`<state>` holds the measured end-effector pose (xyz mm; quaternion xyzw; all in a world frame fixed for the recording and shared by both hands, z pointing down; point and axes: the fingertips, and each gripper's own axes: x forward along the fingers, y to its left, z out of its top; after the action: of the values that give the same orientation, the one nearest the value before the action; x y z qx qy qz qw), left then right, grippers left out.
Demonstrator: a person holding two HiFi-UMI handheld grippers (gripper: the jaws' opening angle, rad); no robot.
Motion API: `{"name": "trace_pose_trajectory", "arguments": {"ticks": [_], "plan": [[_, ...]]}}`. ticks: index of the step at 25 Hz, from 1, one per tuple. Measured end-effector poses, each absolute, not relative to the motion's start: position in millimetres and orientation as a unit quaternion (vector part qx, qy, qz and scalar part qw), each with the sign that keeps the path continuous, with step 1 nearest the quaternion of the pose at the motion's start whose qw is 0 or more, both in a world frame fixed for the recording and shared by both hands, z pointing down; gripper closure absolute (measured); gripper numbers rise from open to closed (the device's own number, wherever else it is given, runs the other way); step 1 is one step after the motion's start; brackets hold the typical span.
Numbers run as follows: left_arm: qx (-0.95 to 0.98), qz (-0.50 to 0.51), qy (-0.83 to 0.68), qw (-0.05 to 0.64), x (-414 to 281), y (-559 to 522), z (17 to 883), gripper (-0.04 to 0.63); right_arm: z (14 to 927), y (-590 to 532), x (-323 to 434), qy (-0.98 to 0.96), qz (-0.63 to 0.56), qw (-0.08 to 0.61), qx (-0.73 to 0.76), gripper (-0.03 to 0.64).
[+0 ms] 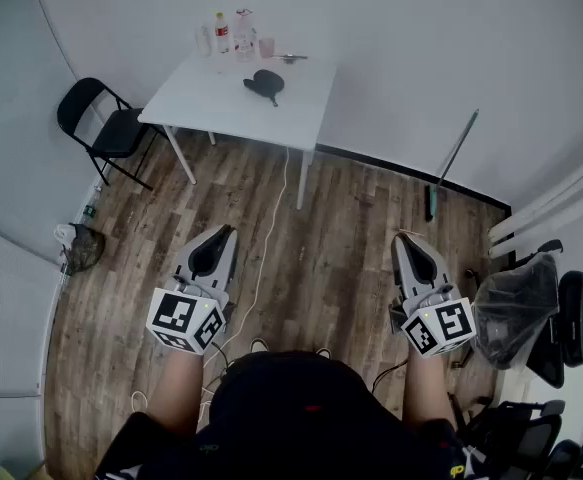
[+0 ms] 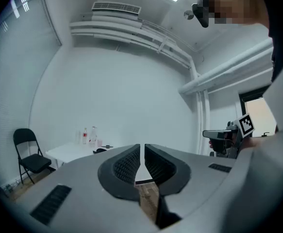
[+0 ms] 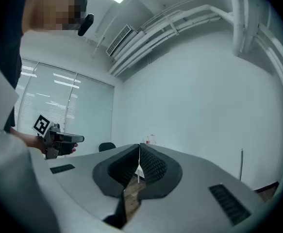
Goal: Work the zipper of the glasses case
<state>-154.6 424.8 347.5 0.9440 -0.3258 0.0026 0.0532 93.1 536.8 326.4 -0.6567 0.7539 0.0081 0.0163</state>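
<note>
Standing on a wood-pattern floor (image 1: 341, 238), a person is seen with one gripper in each hand, both held level and side by side, well apart from each other.

The left gripper (image 2: 142, 148) is recorded with its jaws pressed together; nothing is pinched between them. The right gripper (image 3: 139, 148) is likewise found closed tip to tip, with nothing held.

The glasses case (image 1: 264, 84), a dark object, is located on a white table (image 1: 201, 98) well ahead of both grippers, closer to the left gripper's line than to the right's. It lies flat and is touched by neither tool. Its zipper cannot be made out at this range.

Beyond the case, at the table's far edge, a red-labelled bottle (image 1: 222, 34), a clear bottle (image 1: 245, 34) and a pink cup (image 1: 267, 46) are noted.

A black folding chair (image 1: 101, 123) is placed ahead and to the left of the left gripper, beside the table. A long-handled implement (image 1: 453, 163) is leaned on the wall ahead of the right gripper. A white cable (image 1: 271, 218) is laid on the floor between the two grippers.
</note>
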Motion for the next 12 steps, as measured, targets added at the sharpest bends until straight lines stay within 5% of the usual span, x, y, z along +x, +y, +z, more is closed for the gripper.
{"name": "trace_pose_trajectory", "arguments": {"ticks": [12], "plan": [[0.945, 0.008, -0.323, 0.056, -150.3, 426.5, 353.0, 0.549, 330.6, 534.4, 93.8, 0.757, 0.005, 0.011, -0.653, 0.594]]}}
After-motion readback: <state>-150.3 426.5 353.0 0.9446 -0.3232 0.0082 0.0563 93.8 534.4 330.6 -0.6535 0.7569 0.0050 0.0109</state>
